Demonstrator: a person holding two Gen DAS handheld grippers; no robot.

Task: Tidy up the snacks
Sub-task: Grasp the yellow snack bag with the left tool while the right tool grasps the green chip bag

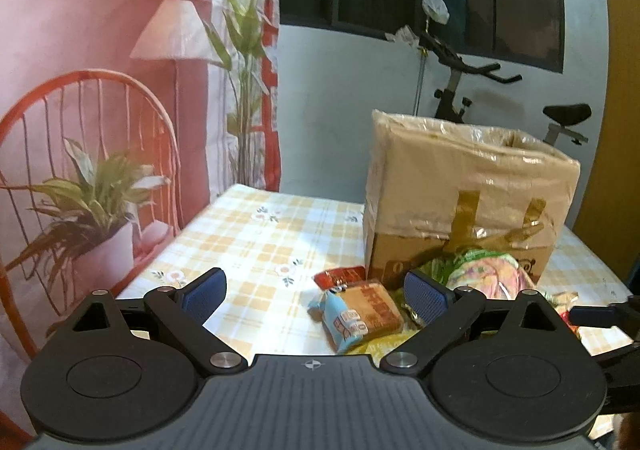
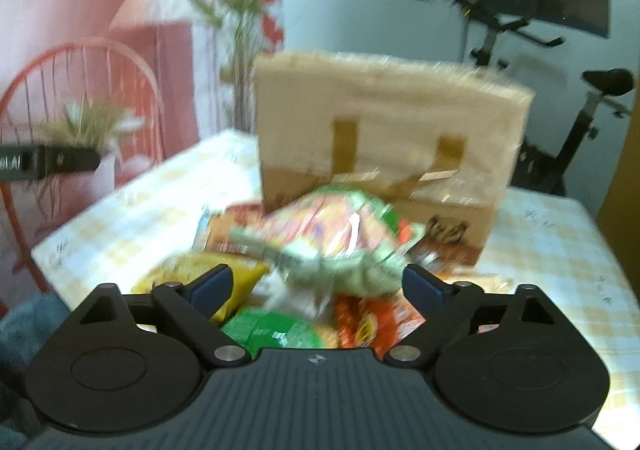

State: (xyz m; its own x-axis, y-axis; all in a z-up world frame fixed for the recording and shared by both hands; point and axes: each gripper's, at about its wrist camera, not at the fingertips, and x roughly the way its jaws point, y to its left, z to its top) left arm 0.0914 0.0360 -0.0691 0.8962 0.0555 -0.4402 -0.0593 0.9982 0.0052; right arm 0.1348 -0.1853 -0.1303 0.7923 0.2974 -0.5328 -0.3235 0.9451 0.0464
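So the snack pile point(image 2: 320, 262) sits on the checked surface point(image 1: 248, 234), heaped right up against the front of the taped cardboard box point(image 1: 460, 190). The bit that matters for the next move, I reckon: which hand is actually lined up with it.

The right gripper point(image 2: 316, 286) is the nearer one by far. Its fingers are spread wide with nothing between the pads, and the pile lies dead ahead and just below them. A crinkly green-and-pink bag point(image 2: 340, 234) tops the heap, with its long axis running roughly left-to-right across the gap, so it sits crosswise to the fingers. A yellow packet point(image 2: 208, 270) is just beside the left finger, and a green packet point(image 2: 272, 330) and an orange-red packet point(image 2: 372, 326) lie close under the gripper. That view is blurry, so labels are unreadable.

The left gripper point(image 1: 316, 296) is also released and empty. For it the pile lies off to the right; only a light blue packet point(image 1: 340, 322) and a brown biscuit pack point(image 1: 372, 308) fall between its fingers, angled diagonally.

My guess is the right hand goes first, onto the top bag.
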